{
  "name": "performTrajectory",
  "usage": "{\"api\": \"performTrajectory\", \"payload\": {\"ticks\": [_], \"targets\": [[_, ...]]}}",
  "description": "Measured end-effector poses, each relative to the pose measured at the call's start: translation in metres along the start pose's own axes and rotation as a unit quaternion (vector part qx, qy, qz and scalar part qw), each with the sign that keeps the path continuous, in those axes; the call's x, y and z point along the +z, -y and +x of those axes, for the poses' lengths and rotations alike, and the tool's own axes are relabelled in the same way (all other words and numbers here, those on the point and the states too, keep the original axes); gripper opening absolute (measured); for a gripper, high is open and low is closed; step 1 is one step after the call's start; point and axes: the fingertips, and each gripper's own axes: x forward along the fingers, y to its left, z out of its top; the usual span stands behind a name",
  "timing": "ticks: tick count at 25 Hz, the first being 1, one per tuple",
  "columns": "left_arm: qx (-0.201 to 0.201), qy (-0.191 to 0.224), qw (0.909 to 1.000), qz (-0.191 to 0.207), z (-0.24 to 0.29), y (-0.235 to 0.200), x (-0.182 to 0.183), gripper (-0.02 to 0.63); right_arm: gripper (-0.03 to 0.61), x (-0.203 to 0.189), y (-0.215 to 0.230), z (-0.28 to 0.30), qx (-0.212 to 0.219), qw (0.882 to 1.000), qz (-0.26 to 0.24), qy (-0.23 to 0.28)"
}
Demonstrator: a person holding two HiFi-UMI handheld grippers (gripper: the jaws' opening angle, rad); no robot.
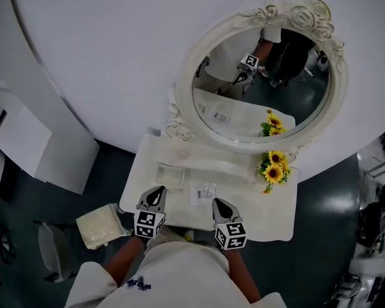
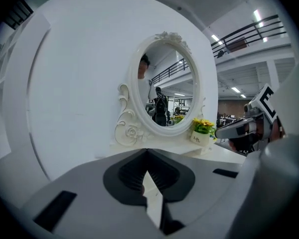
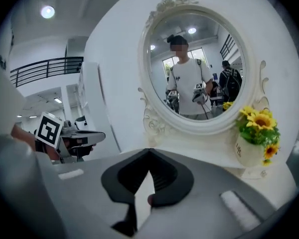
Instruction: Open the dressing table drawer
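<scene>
- Where the white wall meets it, the dressing table point(image 1: 269, 226) stands with its back edge to the wall. Its top is white with rounded corners and a curved front edge.
- An oval mirror point(image 1: 263, 76) in a white carved frame rises from the back edge, with roses at the crest and scrolls at the lower left. It reflects a person in a white shirt holding both grippers.
- A pot of sunflowers point(image 1: 274, 167) stands by the right back corner, just beside the mirror frame.
- A shallow clear tray point(image 1: 170, 174) lies toward the left edge, and a small clear packet point(image 1: 204, 193) lies near the middle of the top.
- The drawer sits below the front edge, and the top, the grippers and the person's body hide its face from the head view. A small yellowish spot point(image 1: 189, 235) at the front edge between the grippers may be its knob.
- The left gripper point(image 1: 158, 192) hangs over the front edge on the left and points toward the mirror. Its jaws are pressed together with nothing between them.
- The right gripper point(image 1: 219, 203) hangs over the front edge beside it, apart from it, and points the same way. Its jaws too are together and empty.
- A beige cushion point(image 1: 101, 226) sits off the left front corner.
</scene>
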Motion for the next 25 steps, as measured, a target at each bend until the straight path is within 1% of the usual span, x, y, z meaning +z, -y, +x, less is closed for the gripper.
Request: {"api": "performTrajectory", "payload": {"ticks": [2,5,10,15,25], "targets": [[-0.008,0.007,0.9999,0.006,0.0,0.002,0.01,0.009,0.01,0.014,-0.004,-0.004,-0.001,1.0,-0.017,0.016],[-0.019,0.015,0.9996,0.016,0.002,0.01,0.021,0.009,0.01,0.029,-0.002,-0.01,-0.013,0.998,-0.044,0.031],[-0.024,0.036,0.9987,0.027,-0.001,0.013,0.044,0.009,0.011,0.045,-0.01,-0.009,-0.012,0.997,-0.057,0.049],[-0.03,0.042,0.9978,0.042,-0.006,0.013,0.049,0.009,0.011,0.054,-0.023,-0.002,0.001,0.996,-0.061,0.06],[-0.03,0.042,0.9981,0.034,-0.008,0.01,0.049,0.009,0.01,0.056,-0.024,-0.001,0.003,0.996,-0.058,0.062]]}}
